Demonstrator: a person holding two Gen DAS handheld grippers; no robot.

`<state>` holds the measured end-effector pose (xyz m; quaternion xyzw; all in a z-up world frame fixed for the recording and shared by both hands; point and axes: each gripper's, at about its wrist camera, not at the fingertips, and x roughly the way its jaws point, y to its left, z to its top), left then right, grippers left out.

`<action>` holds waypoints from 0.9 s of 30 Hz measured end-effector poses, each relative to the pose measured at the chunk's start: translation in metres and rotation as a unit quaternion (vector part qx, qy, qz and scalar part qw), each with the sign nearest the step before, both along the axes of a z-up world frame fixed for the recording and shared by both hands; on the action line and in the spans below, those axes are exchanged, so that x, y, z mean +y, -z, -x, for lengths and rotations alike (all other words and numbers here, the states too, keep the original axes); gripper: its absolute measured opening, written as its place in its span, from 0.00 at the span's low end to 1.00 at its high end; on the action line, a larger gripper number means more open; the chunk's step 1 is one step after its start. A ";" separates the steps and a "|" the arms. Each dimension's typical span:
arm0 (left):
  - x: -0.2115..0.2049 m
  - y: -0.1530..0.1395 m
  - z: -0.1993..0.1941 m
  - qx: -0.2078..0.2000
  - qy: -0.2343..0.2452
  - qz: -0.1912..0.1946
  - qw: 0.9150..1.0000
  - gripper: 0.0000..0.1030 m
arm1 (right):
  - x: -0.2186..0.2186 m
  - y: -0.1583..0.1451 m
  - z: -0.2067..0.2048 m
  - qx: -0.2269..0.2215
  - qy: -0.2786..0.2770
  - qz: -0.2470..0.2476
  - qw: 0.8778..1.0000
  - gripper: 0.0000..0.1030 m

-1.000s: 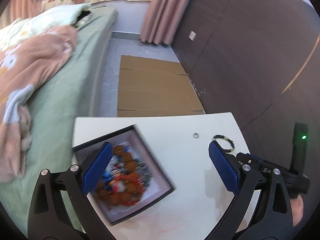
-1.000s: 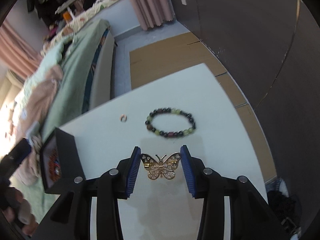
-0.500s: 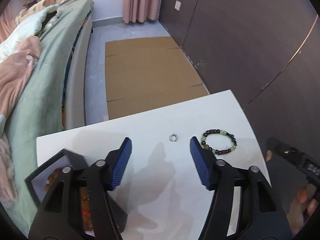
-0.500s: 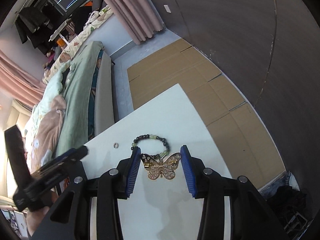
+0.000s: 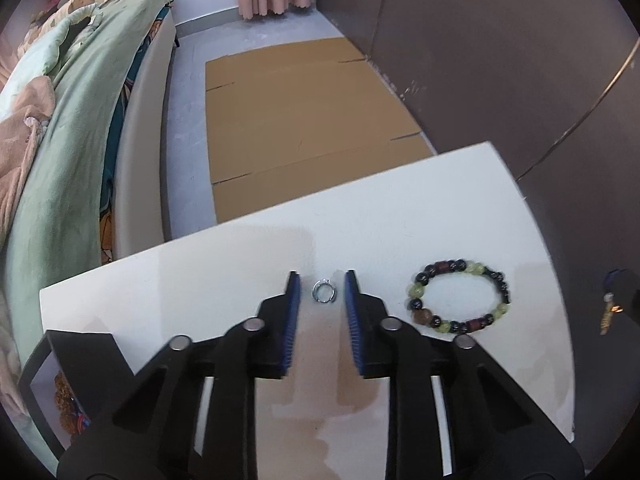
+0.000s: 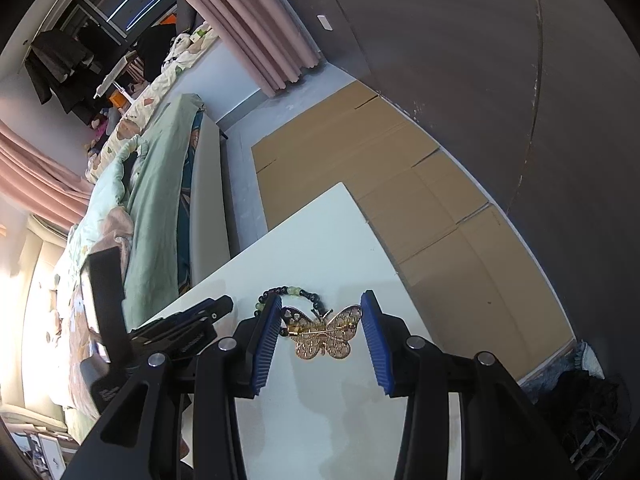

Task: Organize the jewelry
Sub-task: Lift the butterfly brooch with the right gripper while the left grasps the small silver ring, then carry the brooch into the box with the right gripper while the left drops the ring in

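Straddling a small ring (image 5: pixel 324 291), left tool (image 5: pixel 322 288) apart, right tool (image 6: pixel 321 312) clamped on butterfly brooch (image 6: pixel 323 334)

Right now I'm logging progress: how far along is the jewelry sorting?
Done: beads lie in the box. In hand: the right claw grips the brooch; the left claw brackets the ring, not yet pinched. Left: the bracelet on the table.

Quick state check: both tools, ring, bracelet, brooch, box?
Left tool: open, straddling the ring.
Ring: flat on the table, untouched.
Right tool: shut on the brooch.
Brooch: gripped, lifted.
Bracelet: flat on the table.
Box: open, beads inside.
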<state>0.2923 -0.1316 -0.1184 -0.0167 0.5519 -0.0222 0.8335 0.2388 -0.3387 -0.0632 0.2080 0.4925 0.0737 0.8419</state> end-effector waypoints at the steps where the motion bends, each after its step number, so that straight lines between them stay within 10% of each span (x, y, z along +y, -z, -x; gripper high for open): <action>1: -0.002 0.000 0.001 -0.004 -0.003 -0.010 1.000 0.16 | -0.001 0.000 0.001 0.000 0.002 -0.001 1.000 0.39; 27: 0.098 -0.086 0.112 -0.105 -0.058 0.059 0.991 0.13 | 0.065 -0.018 0.029 -0.041 -0.057 -0.037 0.997 0.39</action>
